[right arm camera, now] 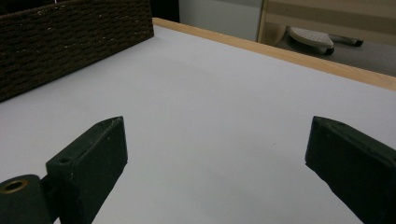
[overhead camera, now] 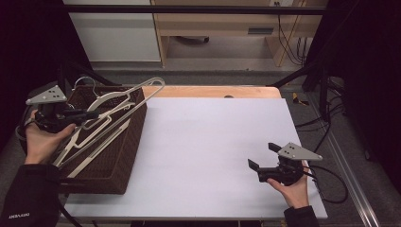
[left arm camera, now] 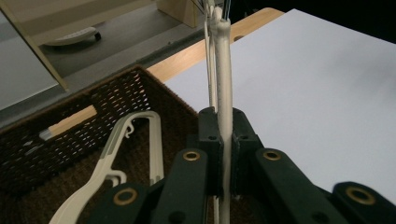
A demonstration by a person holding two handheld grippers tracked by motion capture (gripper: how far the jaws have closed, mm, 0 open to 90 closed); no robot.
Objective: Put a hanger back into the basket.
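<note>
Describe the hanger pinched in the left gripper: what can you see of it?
The hanger is cream-white, looks like plastic, and is a slim open frame with a metal hook at its far left end. It is lifted and tilted, one end jutting past the brown woven basket toward the table's back edge. The left gripper is shut on one thin bar, pads pressing both sides. More hangers of the same kind lie beneath it in the basket.

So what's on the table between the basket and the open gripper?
Nothing. In the high view, bare white table lies between the basket and the right gripper.
</note>
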